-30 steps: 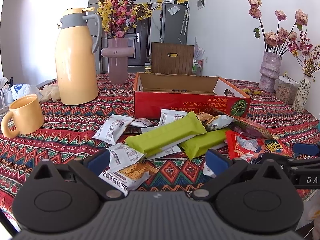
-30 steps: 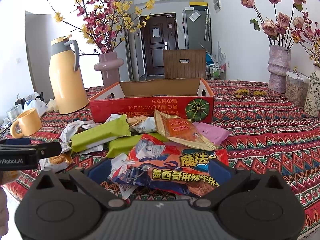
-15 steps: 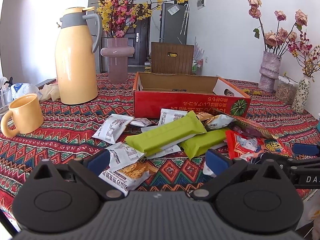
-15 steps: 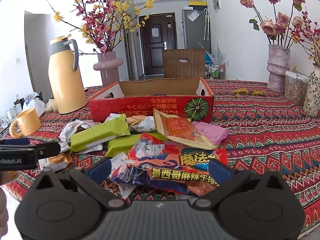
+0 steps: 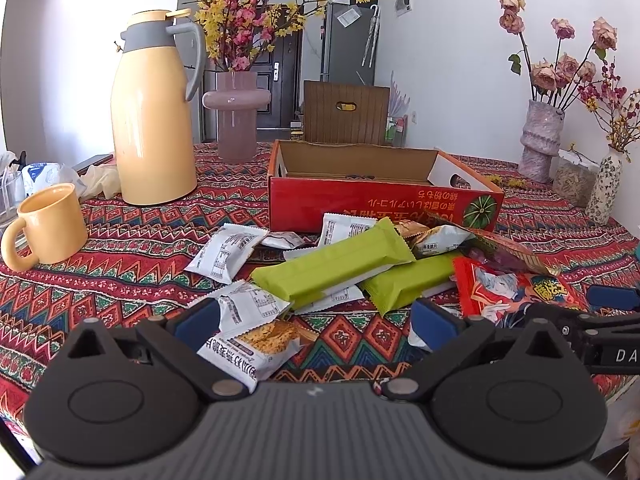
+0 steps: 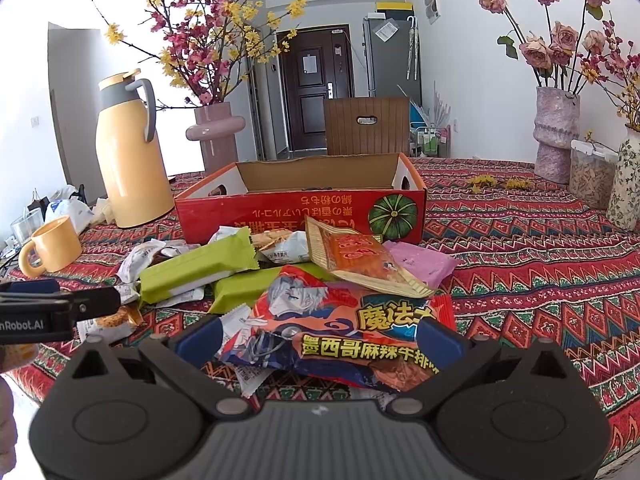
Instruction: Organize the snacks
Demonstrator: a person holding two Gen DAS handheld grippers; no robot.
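From the left wrist view, the left gripper (image 5: 316, 322) hangs with its fingers spread wide and empty over a white biscuit packet (image 5: 256, 344), while green bars (image 5: 332, 266) and other snacks lie heaped on the table (image 5: 132, 276) just in front of the red box (image 5: 380, 206), which looks nearly empty. From the right wrist view, the right gripper (image 6: 320, 338) is equally wide open around, but not holding, the red spicy-snack bag (image 6: 356, 340), so the sorting seems barely begun.

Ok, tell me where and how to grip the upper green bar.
Grip the green bar across its narrow width near the middle, coming down from above. It lies flat and slanted atop other wrappers, long sides exposed; its ends are crowded by the white packets.
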